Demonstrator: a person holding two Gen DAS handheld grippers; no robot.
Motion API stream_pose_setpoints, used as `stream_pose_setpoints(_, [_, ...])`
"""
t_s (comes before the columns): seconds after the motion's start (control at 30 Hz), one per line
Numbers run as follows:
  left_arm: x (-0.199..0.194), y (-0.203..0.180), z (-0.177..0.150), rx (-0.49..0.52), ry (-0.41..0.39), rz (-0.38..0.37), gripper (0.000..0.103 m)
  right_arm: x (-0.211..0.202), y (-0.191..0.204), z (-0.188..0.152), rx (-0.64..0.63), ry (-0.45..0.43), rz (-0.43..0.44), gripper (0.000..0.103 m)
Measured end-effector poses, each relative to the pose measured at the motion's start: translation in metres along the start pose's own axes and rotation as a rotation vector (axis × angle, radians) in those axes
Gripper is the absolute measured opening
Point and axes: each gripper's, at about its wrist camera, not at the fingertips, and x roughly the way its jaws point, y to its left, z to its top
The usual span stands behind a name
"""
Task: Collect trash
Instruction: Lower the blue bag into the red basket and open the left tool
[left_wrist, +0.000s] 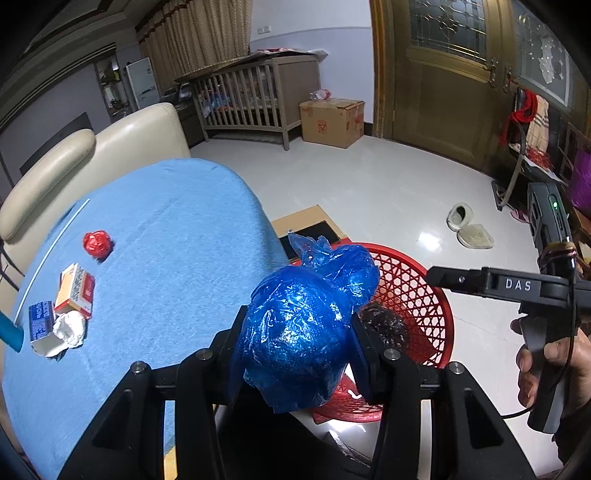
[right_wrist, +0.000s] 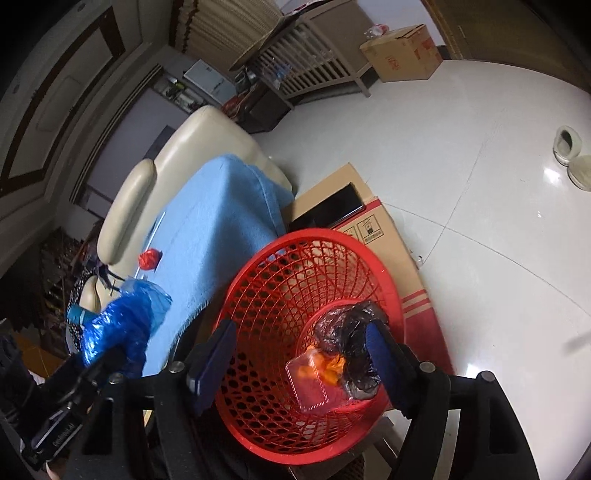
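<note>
Right now the left gripper (left_wrist: 297, 347) is clamped on a crumpled blue plastic bag (left_wrist: 306, 325), its two pads pressing the bundle from either side; the bag's knotted top sticks up past the fingertips. It is held over the edge where the table's blue cloth (left_wrist: 166, 240) ends and a red mesh basket (left_wrist: 417, 291) stands on the floor below.

The right gripper (right_wrist: 299, 356) hangs above the same basket (right_wrist: 258, 291) with its jaws standing apart and nothing pressed between the pads. Below it, inside the basket, lie a dark crumpled plastic bag (right_wrist: 347, 332), a clear plastic box (right_wrist: 310, 384) and something orange (right_wrist: 332, 367) beside them. The right pad appears next to the dark bag, but whether they touch I cannot tell.

Further out, on the blue cloth, more trash waits: a red crumpled ball (left_wrist: 96, 243), an orange and white carton (left_wrist: 75, 290), a blue and white carton (left_wrist: 40, 325) and a wad of white tissue (left_wrist: 70, 328) touching both cartons. A thin white straw (left_wrist: 51, 251) lies along the cloth's far side.

A flattened cardboard box (right_wrist: 384, 236) lies on the white tiled floor under the basket, and a cream sofa (left_wrist: 122, 147) stands behind the table. A pair of slippers (left_wrist: 469, 225) sits well apart on the floor.
</note>
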Motion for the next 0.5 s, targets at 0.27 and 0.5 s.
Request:
stream_pose_setpoints(0.27, [0.018, -0.021, 0.006, 0.049, 0.035, -0.048, 0.05, -0.029, -0.015, 0.007, 0.078, -0.15, 0.005, 0.076])
stream_pose_setpoints(0.5, [0.034, -0.031, 0.008, 0.05, 0.093, -0.08, 0.062, -0.063, -0.024, 0.02, 0.126, -0.275, 0.015, 0.076])
